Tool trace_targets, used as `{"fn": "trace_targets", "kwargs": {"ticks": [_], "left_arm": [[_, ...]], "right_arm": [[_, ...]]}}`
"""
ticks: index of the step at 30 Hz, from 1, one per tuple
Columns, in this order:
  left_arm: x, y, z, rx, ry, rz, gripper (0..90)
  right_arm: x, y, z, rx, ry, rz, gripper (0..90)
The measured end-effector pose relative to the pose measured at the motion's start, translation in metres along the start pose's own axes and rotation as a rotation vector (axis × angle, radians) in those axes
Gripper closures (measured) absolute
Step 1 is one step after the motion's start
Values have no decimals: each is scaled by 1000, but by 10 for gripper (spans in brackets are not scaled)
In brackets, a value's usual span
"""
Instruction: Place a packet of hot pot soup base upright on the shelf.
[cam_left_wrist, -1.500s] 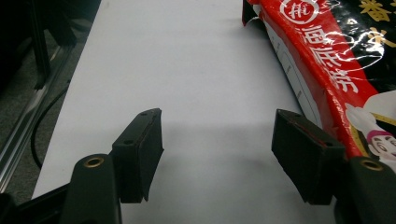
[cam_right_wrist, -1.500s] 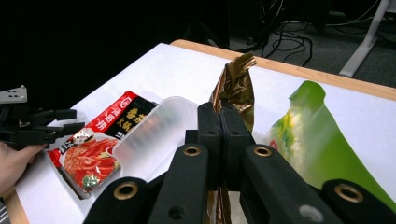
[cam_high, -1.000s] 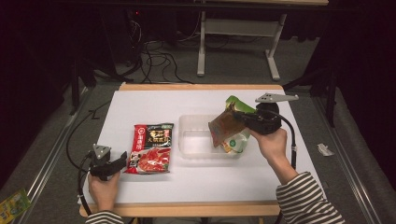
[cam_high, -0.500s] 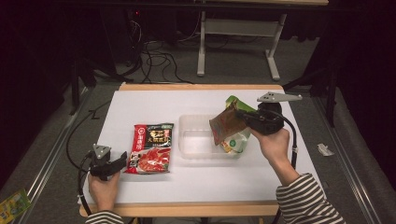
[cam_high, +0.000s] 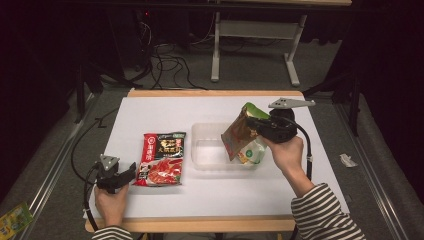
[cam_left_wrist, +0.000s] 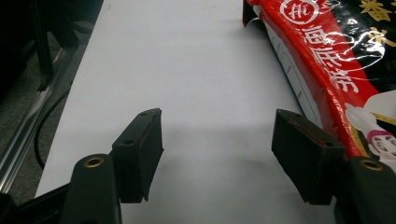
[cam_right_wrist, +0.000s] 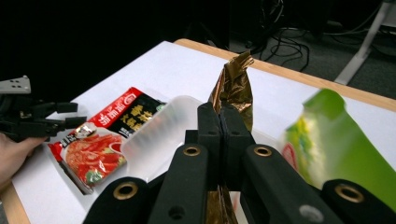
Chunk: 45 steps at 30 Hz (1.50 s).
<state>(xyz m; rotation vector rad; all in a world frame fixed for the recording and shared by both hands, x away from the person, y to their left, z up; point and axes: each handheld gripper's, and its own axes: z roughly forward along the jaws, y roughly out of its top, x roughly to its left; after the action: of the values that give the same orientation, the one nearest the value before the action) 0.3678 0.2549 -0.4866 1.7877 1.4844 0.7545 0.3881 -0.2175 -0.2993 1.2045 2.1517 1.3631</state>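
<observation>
Nearest, left hand (cam_high: 111, 204): seen at about 7 o'clock on the table, at the near edge, wrapped around the left gripper's handle.
Left gripper (cam_left_wrist: 217, 154): held low over the white table top (cam_high: 165, 110); its jaws are spread wide with only bare table between them, and nothing is gripped.
Red sauce packet (cam_high: 162, 158): laid flat on the table just to the 3 o'clock side of the left gripper; in the left gripper view its red edge (cam_left_wrist: 322, 65) is seen just beside the right-hand jaw, and whether they touch cannot be told.
Clear plastic tray (cam_high: 210, 150): set near the table's centre, beside the red packet at its 3 o'clock side.
Right hand (cam_high: 286, 155): raised at about 4 o'clock from the tray, with a striped sleeve (cam_high: 325, 212) behind it.
Right gripper (cam_right_wrist: 220, 122): jaws are pressed together on a gold-brown foil pouch (cam_right_wrist: 233, 88).
Foil pouch: held upright and slightly tilted above the tray's 3 o'clock end.
Green and white bag (cam_high: 252, 150): seen behind the foil pouch at that same end of the tray; its green top (cam_right_wrist: 334, 140) is blurred in the right gripper view.
Farthest, floor: cables (cam_high: 165, 55) and a grey stand (cam_high: 250, 35) are seen at 12 o'clock beyond the table.
</observation>
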Motion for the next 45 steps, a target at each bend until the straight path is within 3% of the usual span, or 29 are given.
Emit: {"fn": "trace_targets", "kwargs": {"ticks": [8,18,29,36,45], "left_arm": [[0,0,0,0,-3,-1,342],[-1,0,1,3,2,4,342],[-1,0,0,1,4,8,342],[-1,0,0,-1,1,5,341],[-1,0,0,-2,0,7,341]], "right_arm": [[3,9,13,-22,-20,-1,900],[-15,10,1,4,-86,21,900],[-2,14,14,28,-78,-1,900],[-4,22,25,15,-117,0,900],[-3,8,4,43,-130,2,900]]}}
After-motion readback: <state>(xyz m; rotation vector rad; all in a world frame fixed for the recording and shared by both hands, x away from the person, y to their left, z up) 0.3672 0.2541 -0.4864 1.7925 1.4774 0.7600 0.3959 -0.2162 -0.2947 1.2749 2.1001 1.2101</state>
